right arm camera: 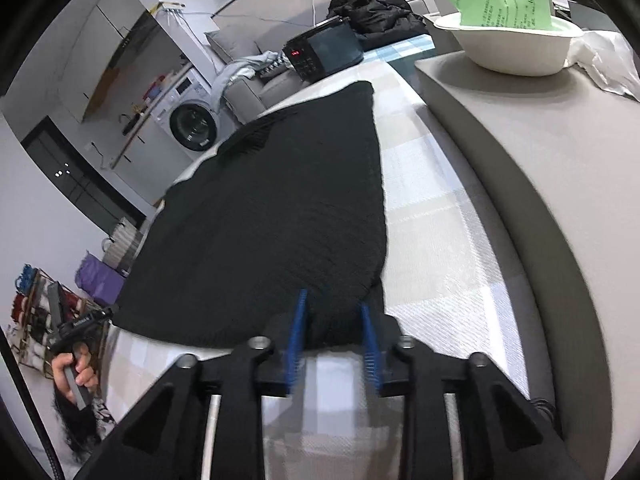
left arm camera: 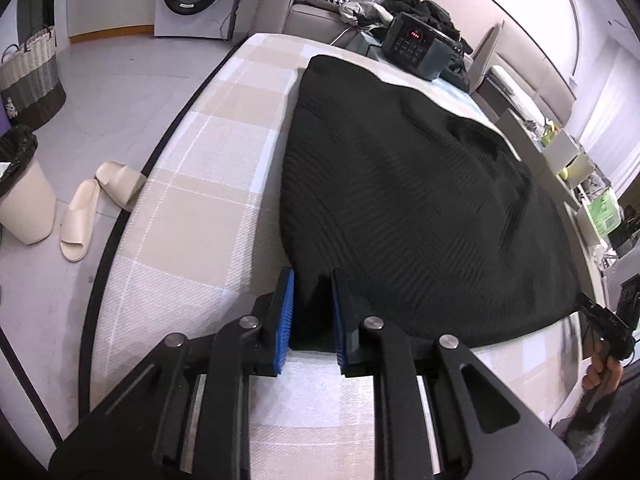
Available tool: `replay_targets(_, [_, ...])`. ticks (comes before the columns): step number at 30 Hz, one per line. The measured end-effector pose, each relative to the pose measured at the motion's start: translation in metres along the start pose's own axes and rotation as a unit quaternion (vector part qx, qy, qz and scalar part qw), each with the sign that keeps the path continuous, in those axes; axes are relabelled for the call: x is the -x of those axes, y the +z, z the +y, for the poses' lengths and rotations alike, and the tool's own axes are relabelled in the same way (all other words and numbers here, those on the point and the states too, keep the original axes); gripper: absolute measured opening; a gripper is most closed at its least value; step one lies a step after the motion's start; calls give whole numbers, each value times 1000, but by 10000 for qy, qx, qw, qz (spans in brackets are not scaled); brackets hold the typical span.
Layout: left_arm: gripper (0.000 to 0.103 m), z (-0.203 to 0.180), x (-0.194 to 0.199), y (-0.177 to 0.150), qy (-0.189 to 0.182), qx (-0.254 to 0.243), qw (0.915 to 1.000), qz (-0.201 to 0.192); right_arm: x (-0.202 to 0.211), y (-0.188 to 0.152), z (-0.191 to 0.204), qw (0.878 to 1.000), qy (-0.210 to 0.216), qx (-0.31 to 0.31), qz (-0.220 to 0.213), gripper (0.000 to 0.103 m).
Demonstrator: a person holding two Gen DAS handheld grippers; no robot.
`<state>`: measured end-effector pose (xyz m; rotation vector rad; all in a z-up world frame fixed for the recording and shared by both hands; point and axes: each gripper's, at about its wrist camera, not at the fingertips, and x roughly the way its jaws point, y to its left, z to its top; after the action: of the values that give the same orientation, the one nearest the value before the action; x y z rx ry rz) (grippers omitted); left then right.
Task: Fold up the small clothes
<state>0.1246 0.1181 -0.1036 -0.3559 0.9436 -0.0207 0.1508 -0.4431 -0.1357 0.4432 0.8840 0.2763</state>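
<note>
A black knitted garment (left arm camera: 404,196) lies spread on a table with a beige and white checked cloth (left arm camera: 208,152). My left gripper (left arm camera: 312,280) has its blue-padded fingers on either side of the garment's near left corner, with fabric between them. In the right wrist view the same garment (right arm camera: 280,216) stretches away, and my right gripper (right arm camera: 334,304) straddles its near right corner with fabric between the blue pads. Both corners look pinched and slightly raised. The other hand and its gripper show at the edge of each view.
A black device with a red display (left arm camera: 416,46) and a pile of dark clothes (right arm camera: 376,6) sit at the table's far end. A raised grey ledge (right arm camera: 520,152) with a white bowl (right arm camera: 516,46) runs along the right. Slippers (left arm camera: 96,208), a bin and a basket (left arm camera: 30,76) stand on the floor left.
</note>
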Motion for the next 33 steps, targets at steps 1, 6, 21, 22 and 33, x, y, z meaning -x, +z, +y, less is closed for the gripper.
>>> replay_targets(1, [13,0,-2,2,-10,17,10000,-24,-2,2,0,10000,11,-36,-14,31])
replay_targets(6, [9,-4,-15,2,-59,-44,10000,7,-11,6,-3,9997,-96,-219,-98,22])
replay_targets(21, [10,6,10,-9,-226,-56,9997,-57,2,9,-2,9995,-175,-86,-267,46])
replay_targets(22, [17,8,10,-2,-220,43,9997,-98,3,14,-2,9989,-112,-181,-406,46])
replay_targets(33, [45,-23,-47,72,-75,-153,9998,90,-67,88,-8,9985,-477,-252,-18,47])
